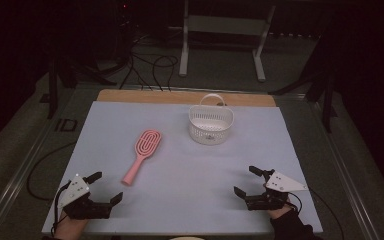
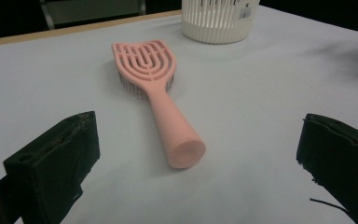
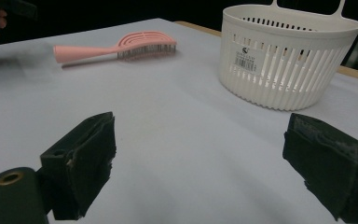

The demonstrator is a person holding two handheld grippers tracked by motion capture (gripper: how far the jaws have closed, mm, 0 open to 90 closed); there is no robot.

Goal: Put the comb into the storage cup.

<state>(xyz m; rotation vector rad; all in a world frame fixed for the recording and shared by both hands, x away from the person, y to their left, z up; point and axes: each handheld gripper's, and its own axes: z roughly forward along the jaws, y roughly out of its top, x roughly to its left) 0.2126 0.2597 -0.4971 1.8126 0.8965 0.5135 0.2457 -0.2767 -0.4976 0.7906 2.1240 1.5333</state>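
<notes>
A pink hairbrush (image 1: 141, 155) lies flat on the white table, head toward the back, handle toward the front left. Its handle end (image 2: 185, 151) points at my left gripper (image 1: 105, 187), which rests open near the front left corner, jaws wide with nothing between them. A white slatted basket (image 1: 210, 124) with a loop handle stands upright at the back centre. My right gripper (image 1: 247, 182) sits open near the front right, empty, facing the basket (image 3: 286, 56) and the hairbrush (image 3: 116, 46).
The white table surface (image 1: 190, 170) has a wooden strip along its far edge (image 1: 185, 96). Cables and a metal frame stand on the dark floor beyond. Open surface lies between the two grippers.
</notes>
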